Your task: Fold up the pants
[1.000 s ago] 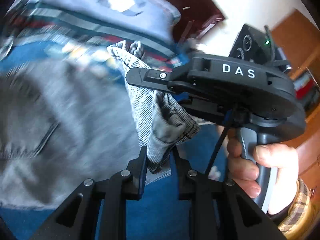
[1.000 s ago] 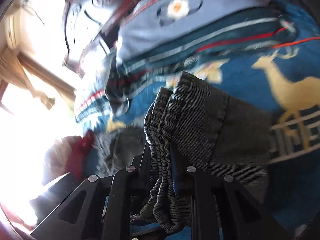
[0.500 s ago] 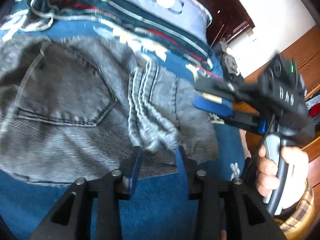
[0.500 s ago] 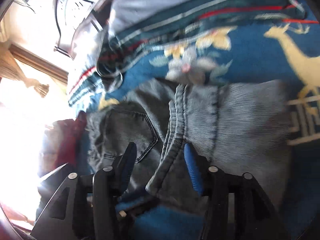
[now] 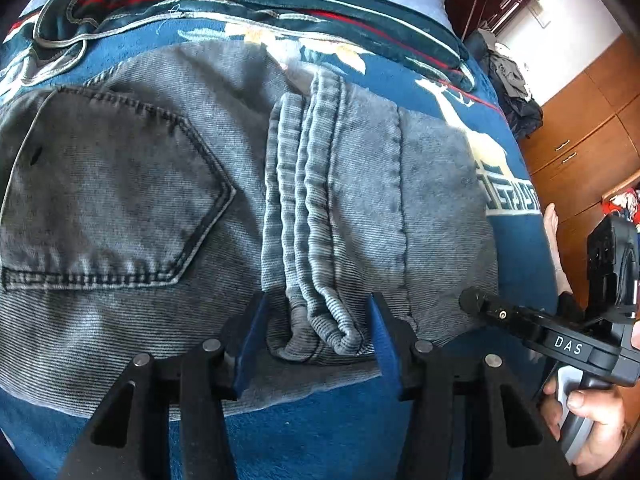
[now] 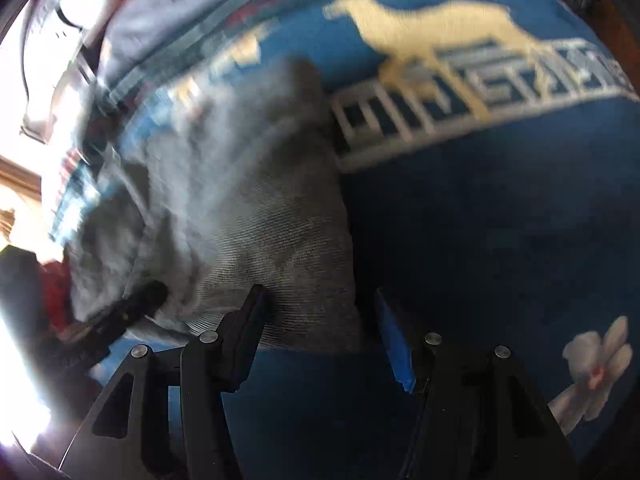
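- Left wrist view: I see the grey pants [image 5: 328,184] lying folded on the blue blanket [image 5: 312,428], with the folded bundle spread left to right across the bed.
- Hem ridges [image 5: 308,208] run from near to far, so the leg ends point toward me; the back pocket [image 5: 116,192] sits left of them with its point facing right.
- My left gripper [image 5: 316,340] stands with its jaws apart, having just been opening; the rolled hem edge lies between the blue pads, and I see a gap on each side, so nothing is clamped.
- My right gripper [image 6: 320,328] also stands parted after just opening; in the right wrist view the right edge of the pants [image 6: 256,216] lies between the fingers, nearer the left one, with bare blanket [image 6: 480,220] before the right one. That view is blurred, so I cannot tell whether the left finger touches the cloth.
- In the left wrist view, the right gripper [image 5: 472,300] sits near the right edge of the pants, held by a hand [image 5: 592,412].
- Change: a second ago both grippers pinched bunched cloth lifted off the bed; now the cloth lies flat and released.
- A striped pillow [image 5: 248,4] lies at the far side.
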A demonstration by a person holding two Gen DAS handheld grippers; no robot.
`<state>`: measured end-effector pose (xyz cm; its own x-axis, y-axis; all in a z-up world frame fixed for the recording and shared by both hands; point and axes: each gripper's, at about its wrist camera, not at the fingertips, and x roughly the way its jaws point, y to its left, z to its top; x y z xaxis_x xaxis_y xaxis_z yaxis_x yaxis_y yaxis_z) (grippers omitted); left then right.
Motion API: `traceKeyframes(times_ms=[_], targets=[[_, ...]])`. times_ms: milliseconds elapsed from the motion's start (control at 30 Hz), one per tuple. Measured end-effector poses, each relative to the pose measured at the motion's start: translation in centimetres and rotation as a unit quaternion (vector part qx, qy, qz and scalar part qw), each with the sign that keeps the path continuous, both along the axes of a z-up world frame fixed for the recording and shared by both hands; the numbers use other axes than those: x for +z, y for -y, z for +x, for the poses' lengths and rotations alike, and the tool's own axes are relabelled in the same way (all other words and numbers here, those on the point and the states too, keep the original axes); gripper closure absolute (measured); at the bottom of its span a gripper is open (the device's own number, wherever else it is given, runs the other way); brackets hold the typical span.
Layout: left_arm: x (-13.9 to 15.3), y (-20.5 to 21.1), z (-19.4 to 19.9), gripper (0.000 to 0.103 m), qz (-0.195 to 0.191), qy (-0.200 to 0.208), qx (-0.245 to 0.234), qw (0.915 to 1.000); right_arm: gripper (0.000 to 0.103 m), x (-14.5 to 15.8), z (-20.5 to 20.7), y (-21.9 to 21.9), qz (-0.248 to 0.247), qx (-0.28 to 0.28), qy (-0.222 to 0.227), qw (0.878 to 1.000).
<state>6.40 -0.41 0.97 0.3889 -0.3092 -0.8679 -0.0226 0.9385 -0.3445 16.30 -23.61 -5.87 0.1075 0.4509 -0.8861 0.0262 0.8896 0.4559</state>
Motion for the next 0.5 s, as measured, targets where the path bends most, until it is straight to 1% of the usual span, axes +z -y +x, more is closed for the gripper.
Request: traceKeyframes(times_ms=[67, 133, 167, 233, 300, 333, 400, 433, 467, 500], targets=[[0.1, -0.1, -0.4, 0.05, 0.003, 0.007, -0.001, 1.0, 0.05, 0.2, -0.3, -0.4, -0.009, 0.016, 0.025, 1.0], [0.3, -0.2, -0.5, 0.051, 0.004, 0.006, -0.001, 1.0, 0.05, 0.7, -0.2, -0.3, -0.011, 0.015, 0.023, 1.0], [0.6, -0.4, -0.7, 0.051, -0.003, 0.008, 0.004, 1.0, 0.049, 1.4, -0.1, -0.1, -0.011, 0.005, 0.024, 1.0], [1.1, -1.1, -1.3, 0.051, -0.019, 0.018, 0.017, 0.9995, 0.049, 2.4, 0.0, -0.1, -0.013, -0.004, 0.045, 0.999], [1.2, -1.6, -1.9, 0.051, -0.012, 0.021, 0.028, 0.9993, 0.049, 3.4, -0.2, 0.1, -0.013, -0.006, 0.075, 0.997], [0.9, -1.7, -2.0, 0.051, -0.015, 0.017, 0.026, 0.9994, 0.049, 3.4, -0.3, 0.3, -0.013, -0.005, 0.079, 0.997], [0.4, -1.5, -1.7, 0.052, -0.009, 0.01, 0.023, 0.9997, 0.049, 2.6, -0.1, -0.1, -0.017, 0.008, 0.069, 0.997], [0.3, -1.3, -1.5, 0.052, 0.0, 0.007, 0.019, 0.9998, 0.049, 1.2, 0.1, -0.8, -0.028, 0.03, 0.041, 0.998], [0.3, -0.9, -1.4, 0.052, 0.014, 0.005, 0.012, 0.9998, 0.048, 0.2, 0.1, -1.3, -0.038, 0.045, 0.025, 0.998], [0.4, -0.5, -1.3, 0.052, 0.026, 0.005, 0.006, 0.9996, 0.048, 0.1, 0.0, -1.5, -0.048, 0.055, 0.036, 0.997]])
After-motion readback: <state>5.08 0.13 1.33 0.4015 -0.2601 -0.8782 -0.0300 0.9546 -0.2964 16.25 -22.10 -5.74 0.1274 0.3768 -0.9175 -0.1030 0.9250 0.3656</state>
